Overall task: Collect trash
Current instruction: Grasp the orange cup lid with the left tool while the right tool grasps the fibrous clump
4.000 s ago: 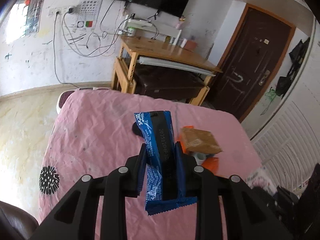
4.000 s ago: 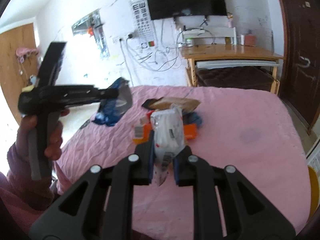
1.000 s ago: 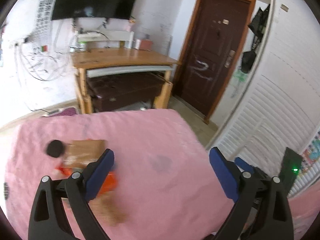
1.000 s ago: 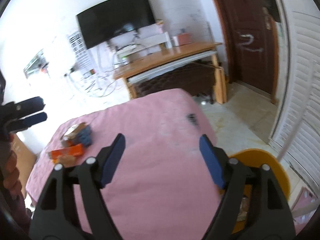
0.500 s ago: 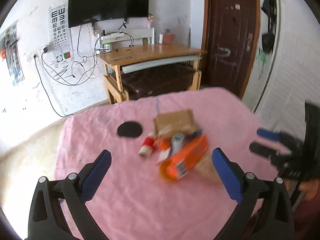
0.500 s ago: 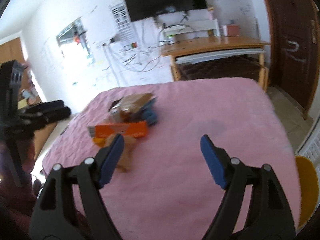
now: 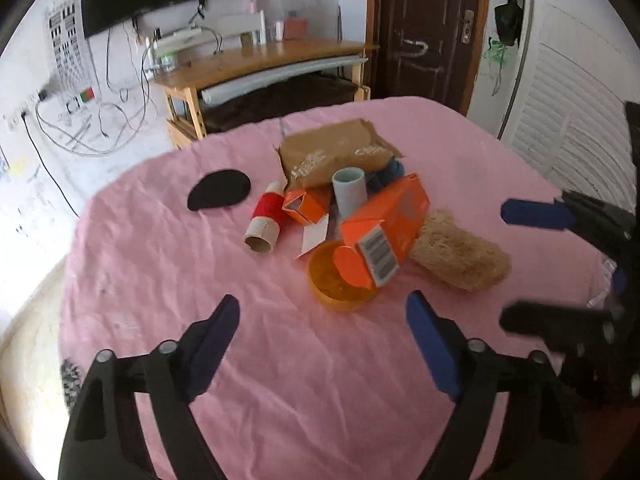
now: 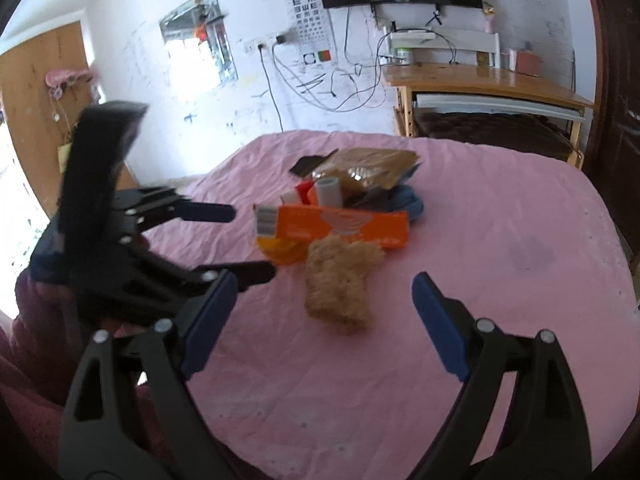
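A pile of trash lies on the pink-covered table [image 7: 168, 280]: a long orange carton [image 7: 386, 226] [image 8: 340, 226], an orange bowl [image 7: 336, 280], a tan loofah sponge [image 7: 460, 254] [image 8: 340, 284], a grey tube [image 7: 349, 192], a red-wrapped cardboard roll [image 7: 266, 216], a small orange box [image 7: 304, 208], a brown paper bag [image 7: 332, 154] [image 8: 368, 168] and a black disc [image 7: 219, 190]. My left gripper [image 7: 322, 340] is open and empty, just short of the bowl. My right gripper [image 8: 320, 316] is open and empty, just short of the sponge. Each gripper shows in the other's view.
A wooden desk [image 7: 260, 64] with a dark stool under it stands beyond the table, by a dark door [image 7: 424, 20]. Cables hang on the white wall [image 8: 340, 80]. White louvred doors [image 7: 568, 128] are on the right.
Four seconds ago the left held a blue wrapper and the right a white wrapper; both are now open and empty. Both have swung back and closed in on the pile.
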Demonstrator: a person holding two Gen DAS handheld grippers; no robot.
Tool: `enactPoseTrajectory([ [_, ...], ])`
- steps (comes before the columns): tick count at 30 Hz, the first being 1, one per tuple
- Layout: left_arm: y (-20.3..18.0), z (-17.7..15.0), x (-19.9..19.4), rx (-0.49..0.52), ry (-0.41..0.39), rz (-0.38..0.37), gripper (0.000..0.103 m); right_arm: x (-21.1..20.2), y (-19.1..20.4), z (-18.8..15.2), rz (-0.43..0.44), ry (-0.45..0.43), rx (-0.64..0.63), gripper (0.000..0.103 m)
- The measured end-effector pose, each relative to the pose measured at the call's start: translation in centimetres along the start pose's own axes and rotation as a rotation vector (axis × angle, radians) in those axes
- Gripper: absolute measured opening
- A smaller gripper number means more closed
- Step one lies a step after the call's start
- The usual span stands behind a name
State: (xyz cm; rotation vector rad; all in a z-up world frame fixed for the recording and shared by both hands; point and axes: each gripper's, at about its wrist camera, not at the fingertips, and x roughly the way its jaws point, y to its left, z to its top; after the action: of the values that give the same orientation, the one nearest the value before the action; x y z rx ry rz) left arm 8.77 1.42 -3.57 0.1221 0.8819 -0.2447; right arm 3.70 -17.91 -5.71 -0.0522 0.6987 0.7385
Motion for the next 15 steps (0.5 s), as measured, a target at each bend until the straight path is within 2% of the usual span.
enactPoseTrajectory([
  [4,-0.1,0.4,1.6,0.028,0.020,-0.014,0.069,0.6,-0.3,-0.1,-0.022,0.021,-0.001,0.077],
  [7,-0.2,0.8,2.3,0.043,0.021,-0.040,0.060,0.8,-0.5,-0.3,-0.033,0.030,0.009,0.073],
  [10,-0.4,1.1,2.4,0.054,0.008,-0.030,0.038,1.0,-1.0,-0.2,-0.049,0.035,0.015,0.070],
  [15,-0.1,0.4,1.7,0.039,0.007,-0.022,0.037,1.6,-1.1,-0.1,-0.060,0.046,0.017,0.065],
])
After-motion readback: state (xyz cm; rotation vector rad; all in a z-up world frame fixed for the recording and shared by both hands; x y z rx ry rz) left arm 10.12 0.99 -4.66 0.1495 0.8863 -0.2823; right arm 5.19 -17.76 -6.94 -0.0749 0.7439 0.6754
